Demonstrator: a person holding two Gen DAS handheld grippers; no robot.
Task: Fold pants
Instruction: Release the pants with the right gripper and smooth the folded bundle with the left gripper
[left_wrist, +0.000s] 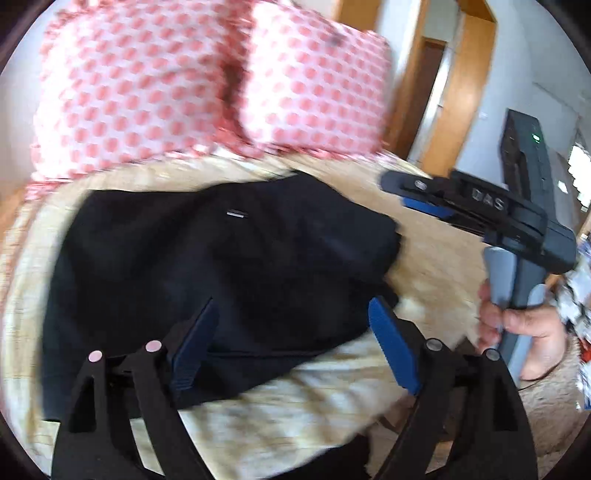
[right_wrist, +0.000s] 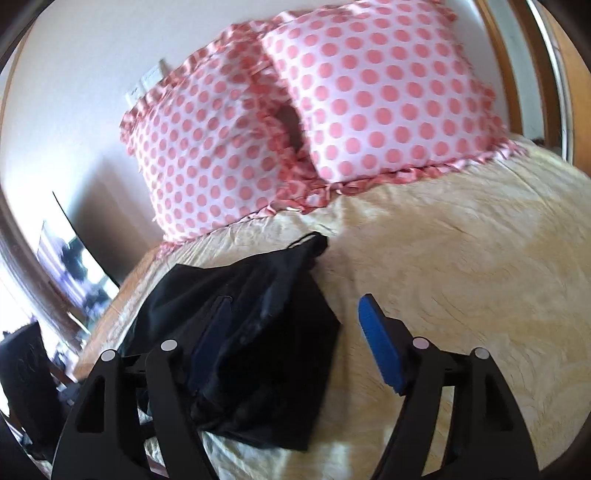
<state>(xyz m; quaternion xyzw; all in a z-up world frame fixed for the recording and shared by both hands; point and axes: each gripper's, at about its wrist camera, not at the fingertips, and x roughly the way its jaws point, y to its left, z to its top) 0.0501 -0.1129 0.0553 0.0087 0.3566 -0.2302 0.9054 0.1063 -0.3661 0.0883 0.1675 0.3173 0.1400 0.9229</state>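
The black pants (left_wrist: 207, 266) lie folded in a compact bundle on the cream bedspread (left_wrist: 303, 410). My left gripper (left_wrist: 293, 306) is open and empty, hovering just above the bundle's near edge. The right gripper (left_wrist: 417, 195) shows in the left wrist view at the right, held in a hand above the bed beside the pants. In the right wrist view the pants (right_wrist: 258, 347) lie at lower left, and my right gripper (right_wrist: 295, 306) is open and empty above their right edge.
Two pink polka-dot pillows (right_wrist: 295, 122) lean at the head of the bed (right_wrist: 461, 258). A wooden door frame (left_wrist: 454, 96) and a dark device (left_wrist: 524, 155) stand at the right. A mirror or screen (right_wrist: 70, 266) is at the bed's left side.
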